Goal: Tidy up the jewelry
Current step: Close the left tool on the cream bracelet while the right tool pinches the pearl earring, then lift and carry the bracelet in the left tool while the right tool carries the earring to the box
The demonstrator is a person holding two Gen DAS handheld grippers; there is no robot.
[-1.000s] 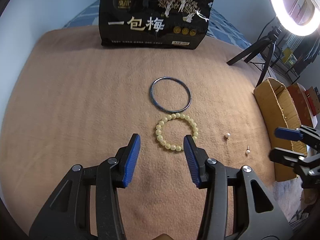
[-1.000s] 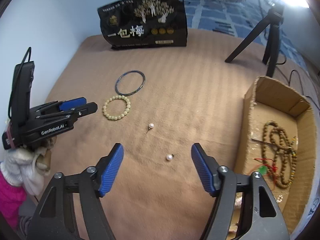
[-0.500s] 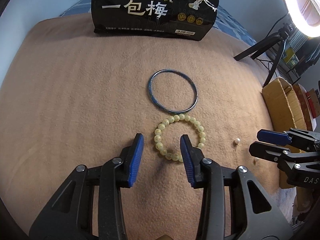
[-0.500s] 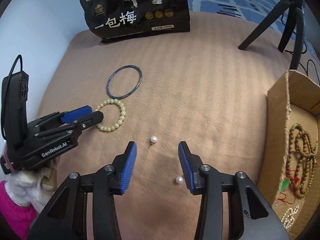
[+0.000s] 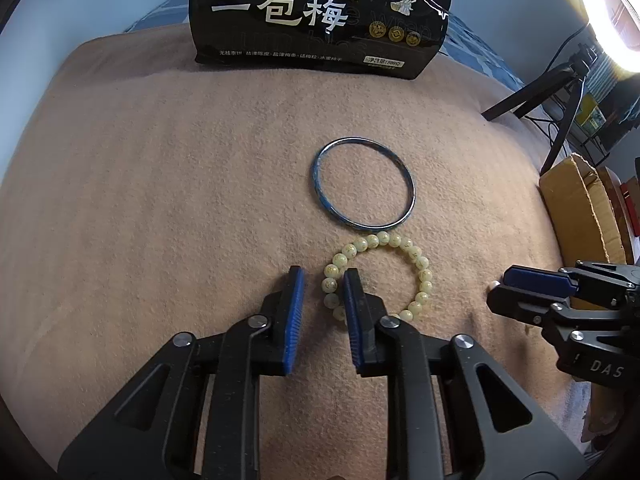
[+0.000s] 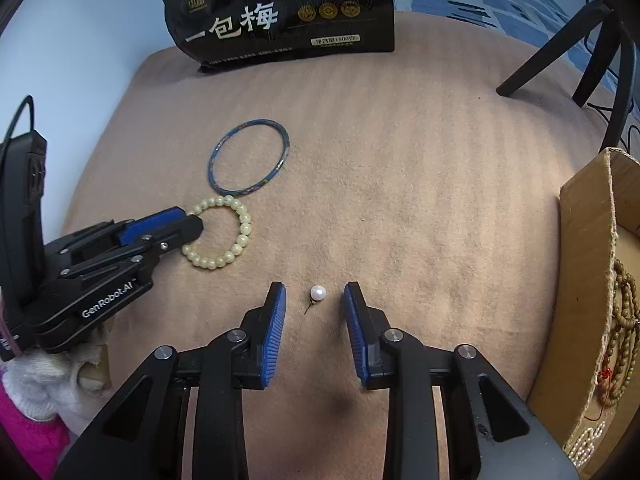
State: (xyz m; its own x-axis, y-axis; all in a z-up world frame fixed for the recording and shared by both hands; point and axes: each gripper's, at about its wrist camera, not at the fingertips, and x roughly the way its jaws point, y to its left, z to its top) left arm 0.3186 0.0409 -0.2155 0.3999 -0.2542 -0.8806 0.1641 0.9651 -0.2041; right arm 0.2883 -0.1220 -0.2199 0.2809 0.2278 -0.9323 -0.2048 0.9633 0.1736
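Jewelry lies on tan blanket: pale-yellow beaded bracelet (image 5: 380, 276) w/ left claw (image 5: 322, 276) part-open, straddling its near-left beads for a pinch, while right claw (image 6: 314, 294) brackets white pearl stud earring (image 6: 318, 293), part-open, nothing gripped yet.

Open blanket hemmed in at the far edge and on the right

A bare stretch of tan blanket (image 6: 420, 200) is left between the bangle (image 6: 248, 158) and the cardboard box (image 6: 586, 264). The far edge is blocked by an upright black snack bag (image 6: 280, 12); the far right is obstructed by tripod legs (image 6: 560, 52).
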